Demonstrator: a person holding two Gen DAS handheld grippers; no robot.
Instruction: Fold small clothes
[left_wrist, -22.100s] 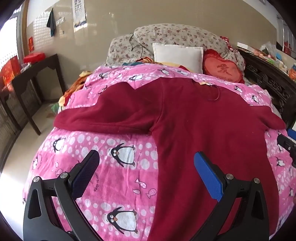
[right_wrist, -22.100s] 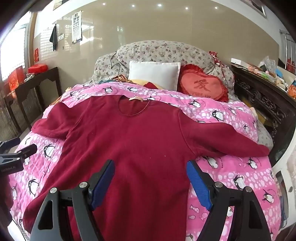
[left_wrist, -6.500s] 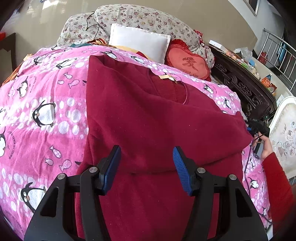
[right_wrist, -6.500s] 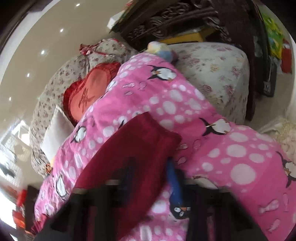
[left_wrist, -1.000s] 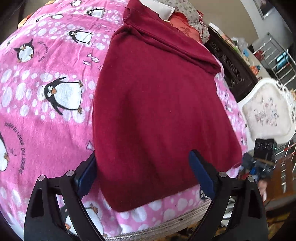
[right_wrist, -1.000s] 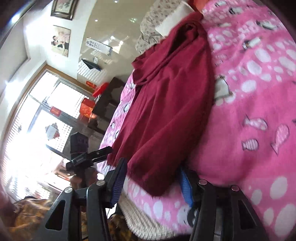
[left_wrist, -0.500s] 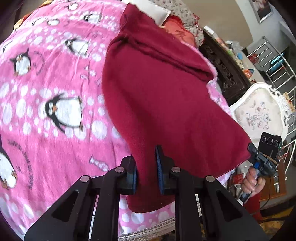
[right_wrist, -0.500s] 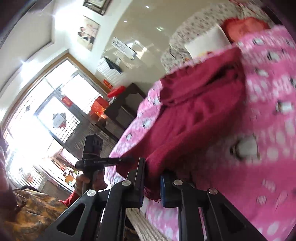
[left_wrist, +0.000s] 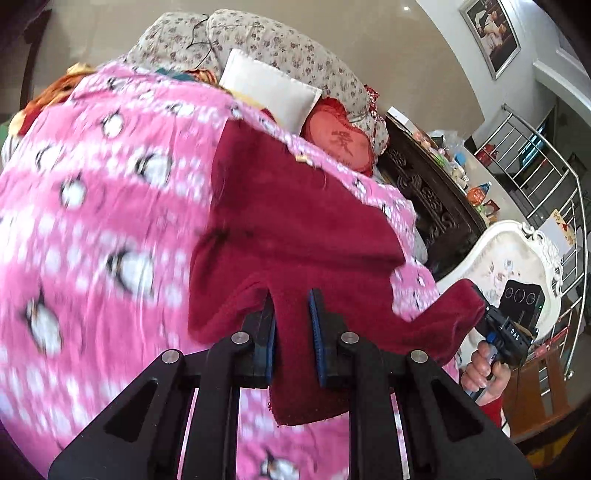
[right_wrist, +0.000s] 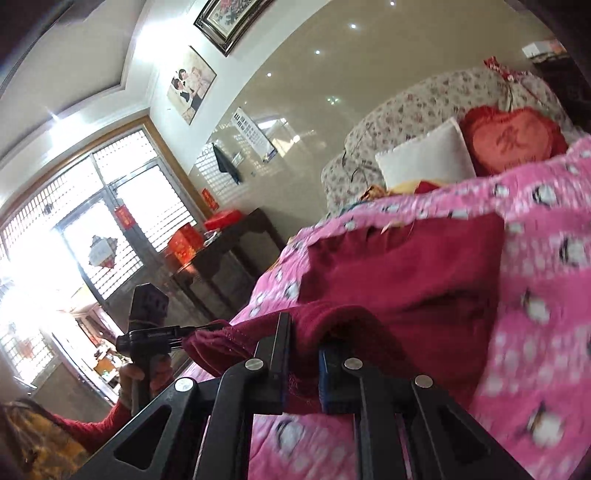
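A dark red sweater lies on the pink penguin blanket, its sleeves folded in. My left gripper is shut on the sweater's bottom hem at one corner and holds it lifted off the bed. My right gripper is shut on the other hem corner, also lifted. The hem hangs stretched between the two grippers. The right gripper shows in the left wrist view, the left gripper in the right wrist view. The sweater also shows in the right wrist view.
A white pillow, a red heart cushion and floral bedding lie at the head of the bed. A dark carved cabinet and a white chair stand on the right, a dark side table on the left.
Both grippers, shut on the hem corners, have lifted the bottom of the sweater and carried it up toward the collar end. The views swung upward toward the pillows.
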